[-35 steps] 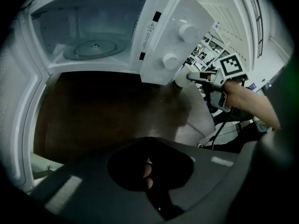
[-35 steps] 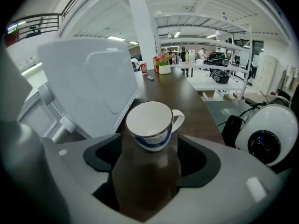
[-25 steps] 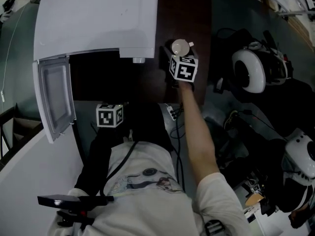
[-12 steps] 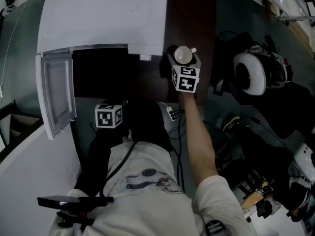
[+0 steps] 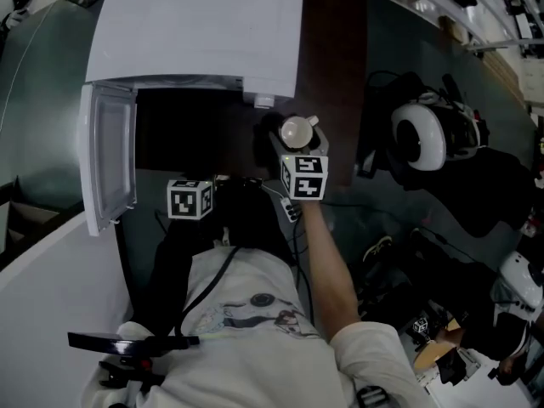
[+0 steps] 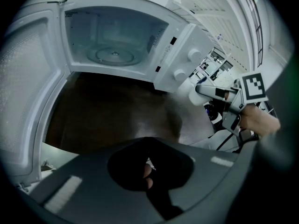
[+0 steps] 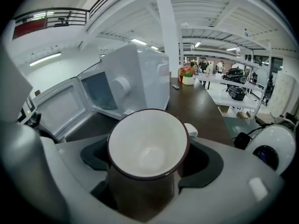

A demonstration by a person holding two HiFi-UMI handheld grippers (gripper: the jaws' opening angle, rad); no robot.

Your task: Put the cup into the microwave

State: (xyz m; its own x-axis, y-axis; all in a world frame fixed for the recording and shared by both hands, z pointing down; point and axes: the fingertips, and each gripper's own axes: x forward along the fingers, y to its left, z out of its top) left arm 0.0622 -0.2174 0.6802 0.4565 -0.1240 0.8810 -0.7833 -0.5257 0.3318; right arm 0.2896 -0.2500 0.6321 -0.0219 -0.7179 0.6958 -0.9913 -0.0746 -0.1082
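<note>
While left claw (image 6: 148,171) stays put, right claw (image 5: 299,147) has brought cup (image 7: 148,146) nearer microwave (image 5: 200,32).

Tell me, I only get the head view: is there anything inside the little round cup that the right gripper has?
Observer: No. The right gripper view looks straight into the dark brown ceramic cup, and its white inside is empty.
Operator: Is the gripper really squeezing it?
Observer: Yes. The right gripper has its jaws shut on the cup's dark sides.
Operator: What's in the microwave? It's all black for me.
Observer: The left gripper view shows the white microwave lit inside, with a round glass turntable and nothing on it.
</note>
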